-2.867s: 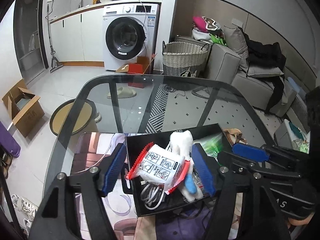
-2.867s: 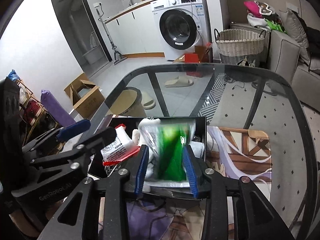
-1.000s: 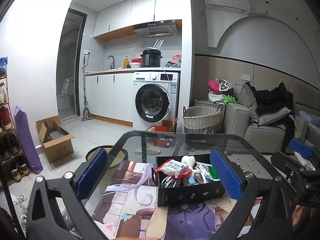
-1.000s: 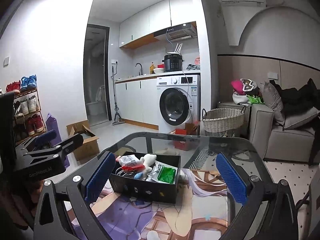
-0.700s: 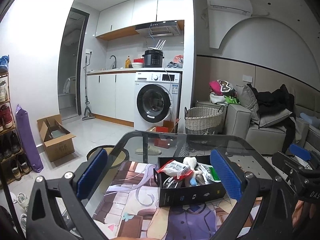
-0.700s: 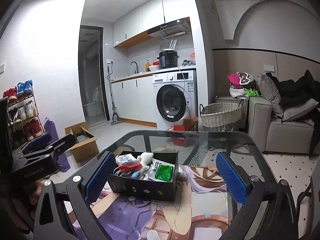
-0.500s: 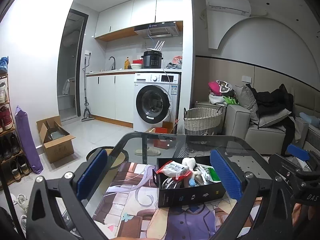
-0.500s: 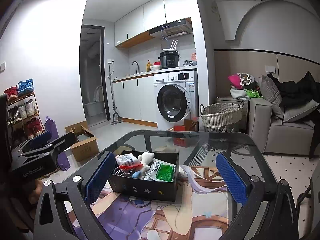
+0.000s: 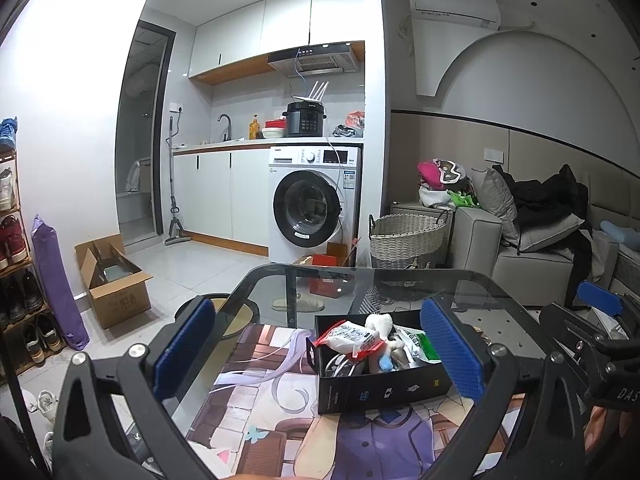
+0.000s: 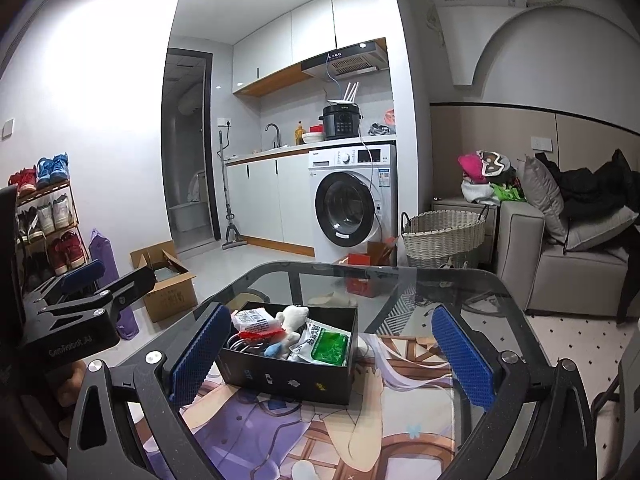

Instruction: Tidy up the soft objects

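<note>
A black box (image 9: 384, 390) (image 10: 288, 378) stands on a printed mat on the glass table. In it lie a white packet with red edges (image 9: 347, 337) (image 10: 256, 322), a white plush toy (image 9: 379, 323) (image 10: 294, 316), a green packet (image 9: 422, 346) (image 10: 329, 347) and white cables. My left gripper (image 9: 318, 350) is open and empty, held back from the box. My right gripper (image 10: 330, 354) is open and empty too, held back from the box. Each gripper shows at the edge of the other's view.
The glass table (image 9: 400, 280) has a rounded far edge. Beyond it stand a washing machine (image 9: 314, 204), a wicker basket (image 9: 406, 240), a sofa (image 9: 532, 256) with clothes, a cardboard box (image 9: 114, 280) and a shoe rack (image 10: 44, 216).
Both grippers let go of their packets in the box, opened wide and pulled back. In the last second they barely move.
</note>
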### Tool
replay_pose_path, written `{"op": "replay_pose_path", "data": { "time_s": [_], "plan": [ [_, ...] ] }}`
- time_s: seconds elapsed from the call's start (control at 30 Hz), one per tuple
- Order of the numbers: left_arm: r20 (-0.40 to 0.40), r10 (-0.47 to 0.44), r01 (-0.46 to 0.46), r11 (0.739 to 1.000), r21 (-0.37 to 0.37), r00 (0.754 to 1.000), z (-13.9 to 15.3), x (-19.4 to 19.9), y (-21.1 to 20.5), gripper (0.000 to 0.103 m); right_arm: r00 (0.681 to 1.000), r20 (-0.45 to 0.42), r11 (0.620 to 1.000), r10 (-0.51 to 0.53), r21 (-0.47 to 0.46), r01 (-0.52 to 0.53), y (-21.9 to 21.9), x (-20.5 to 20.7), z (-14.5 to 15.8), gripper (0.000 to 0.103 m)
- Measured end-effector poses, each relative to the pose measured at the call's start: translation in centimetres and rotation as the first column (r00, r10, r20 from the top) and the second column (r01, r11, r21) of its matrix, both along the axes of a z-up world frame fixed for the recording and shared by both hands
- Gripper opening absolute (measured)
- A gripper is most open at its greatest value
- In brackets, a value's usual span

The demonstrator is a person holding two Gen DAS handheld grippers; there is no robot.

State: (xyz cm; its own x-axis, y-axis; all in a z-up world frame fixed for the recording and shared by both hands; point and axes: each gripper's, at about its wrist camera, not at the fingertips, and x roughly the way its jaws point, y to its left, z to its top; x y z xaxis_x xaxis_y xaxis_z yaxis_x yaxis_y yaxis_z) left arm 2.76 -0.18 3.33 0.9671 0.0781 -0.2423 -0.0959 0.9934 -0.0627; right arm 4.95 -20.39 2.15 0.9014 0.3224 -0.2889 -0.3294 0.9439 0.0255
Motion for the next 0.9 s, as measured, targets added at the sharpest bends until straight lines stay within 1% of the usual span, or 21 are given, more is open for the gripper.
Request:
{"op": "replay_pose_path", "data": {
  "time_s": [0.33, 0.9],
  "plan": [
    [0.003, 0.000, 0.000, 1.000, 0.003, 1.000, -0.01, 0.07, -0.27, 0.103, 1.000, -0.014, 1.000, -0.010, 0.013, 0.010, 0.00, 0.04, -0.21, 0.102],
    [0.005, -0.011, 0.011, 1.000, 0.003, 1.000, 0.13, 0.11, -0.33, 0.103, 1.000, -0.011, 1.000, -0.009, 0.011, 0.010, -0.01, 0.10, -0.22, 0.102]
  ]
}}
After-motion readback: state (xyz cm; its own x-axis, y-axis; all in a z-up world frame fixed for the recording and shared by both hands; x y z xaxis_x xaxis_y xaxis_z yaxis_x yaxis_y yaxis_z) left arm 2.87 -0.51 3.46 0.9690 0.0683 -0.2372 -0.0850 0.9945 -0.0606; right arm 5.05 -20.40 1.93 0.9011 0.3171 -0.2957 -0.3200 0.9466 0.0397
